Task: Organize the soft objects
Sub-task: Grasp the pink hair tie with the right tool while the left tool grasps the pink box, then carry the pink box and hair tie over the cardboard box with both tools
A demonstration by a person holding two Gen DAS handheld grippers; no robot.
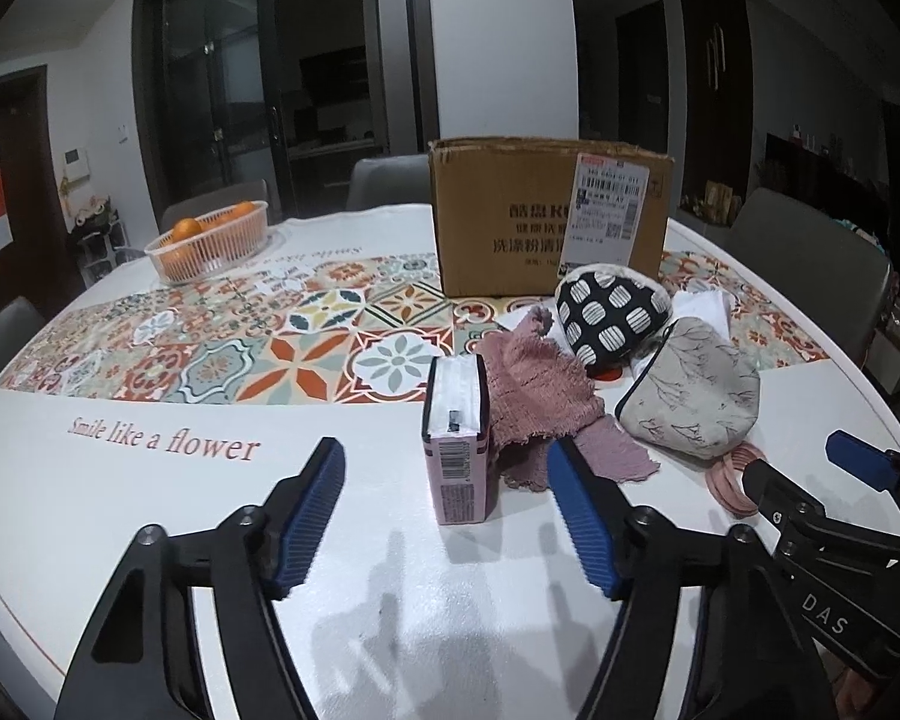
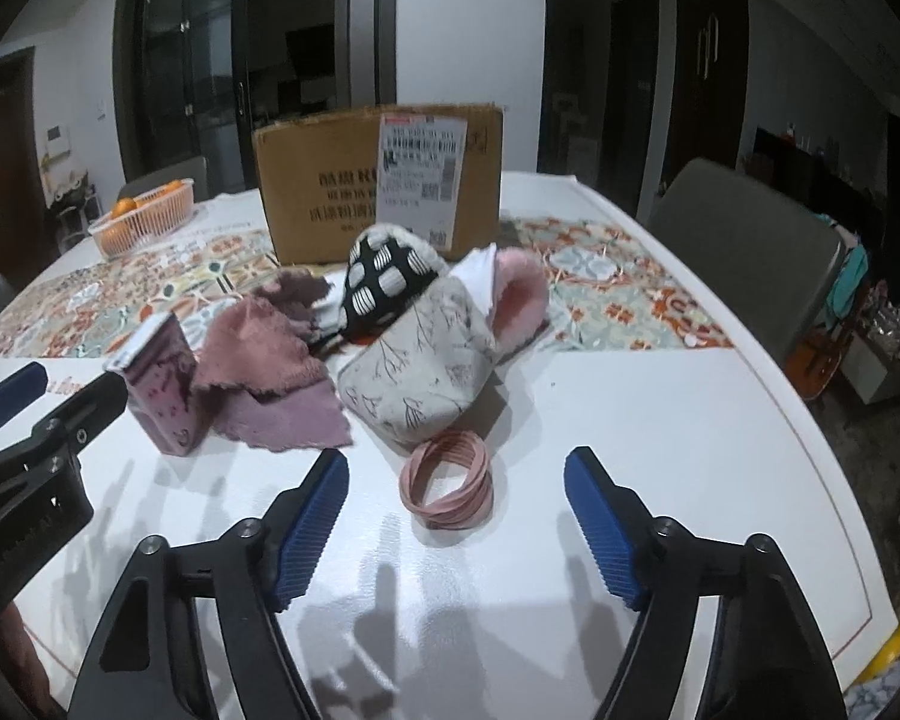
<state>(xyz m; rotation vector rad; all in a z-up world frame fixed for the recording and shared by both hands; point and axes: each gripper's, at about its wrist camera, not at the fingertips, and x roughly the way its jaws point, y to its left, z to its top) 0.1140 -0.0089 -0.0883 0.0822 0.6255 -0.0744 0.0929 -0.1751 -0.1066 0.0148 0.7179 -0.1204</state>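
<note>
A pile of soft things lies before a cardboard box (image 1: 549, 216) (image 2: 378, 186): a pink tissue pack (image 1: 457, 441) (image 2: 162, 387) standing upright, a mauve cloth (image 1: 540, 396) (image 2: 264, 372), a black-and-white spotted pouch (image 1: 612, 312) (image 2: 384, 285), a grey floral pouch (image 1: 690, 390) (image 2: 420, 372), a pink furry item (image 2: 519, 294) and a pink band coil (image 2: 450, 480) (image 1: 732, 477). My left gripper (image 1: 447, 519) is open, with the tissue pack just ahead between its fingers. My right gripper (image 2: 456, 531) is open, just short of the band coil.
The round white table (image 1: 120, 480) (image 2: 660, 420) has a patterned tile runner (image 1: 258, 342). A basket of oranges (image 1: 207, 240) (image 2: 144, 216) stands at the back left. Grey chairs (image 2: 744, 252) ring the table.
</note>
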